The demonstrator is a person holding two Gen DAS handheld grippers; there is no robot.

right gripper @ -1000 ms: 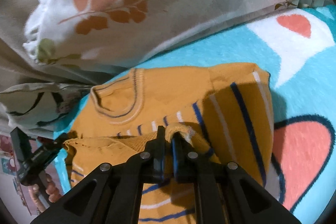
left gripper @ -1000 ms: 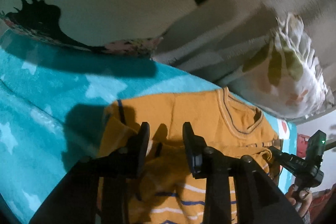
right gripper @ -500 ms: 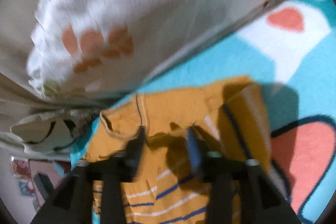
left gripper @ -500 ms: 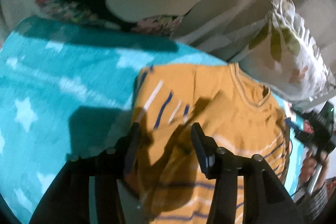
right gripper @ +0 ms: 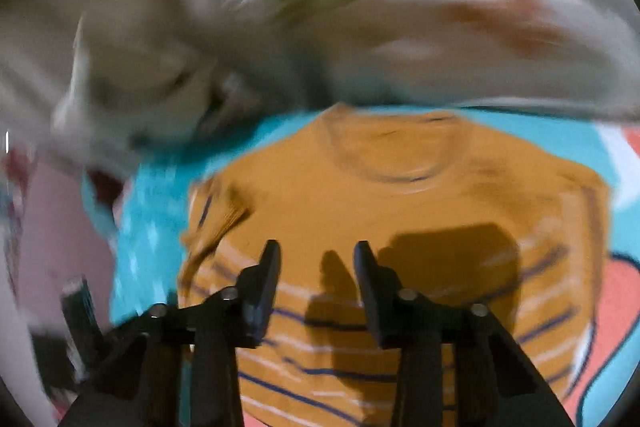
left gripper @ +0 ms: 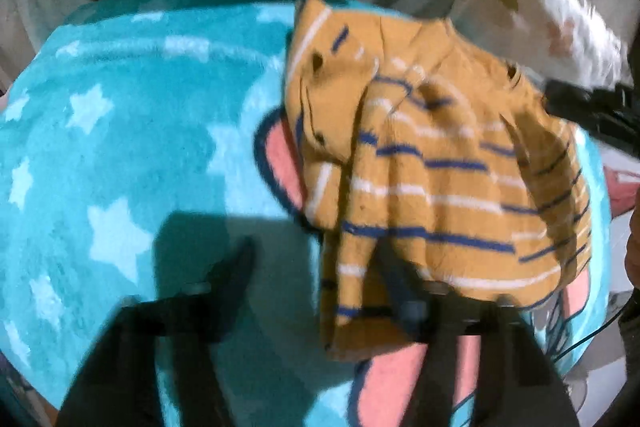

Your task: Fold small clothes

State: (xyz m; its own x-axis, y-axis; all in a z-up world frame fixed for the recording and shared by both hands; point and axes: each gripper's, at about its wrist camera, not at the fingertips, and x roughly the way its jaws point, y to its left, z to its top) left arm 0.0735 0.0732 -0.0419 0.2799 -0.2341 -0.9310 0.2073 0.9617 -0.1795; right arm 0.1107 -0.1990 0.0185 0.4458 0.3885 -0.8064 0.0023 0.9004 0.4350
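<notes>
We see 1 striped sweater (left gripper: pixel 432 163) on 1 turquoise blanket (left gripper: pixel 132 131); our left gripper (left gripper: pixel 316 279) and right gripper (right gripper: pixel 316 279) both hang spread, grasping nothing.

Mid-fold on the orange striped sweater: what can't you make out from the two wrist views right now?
- Left wrist view: the left gripper has its right finger partly covered by the sweater; whether cloth is caught on it is unclear.
- Left wrist view: the right gripper's body is cut off by the frame edge.
- Right wrist view: motion blur smears the pillow and the sweater's collar. The right gripper is open.
</notes>
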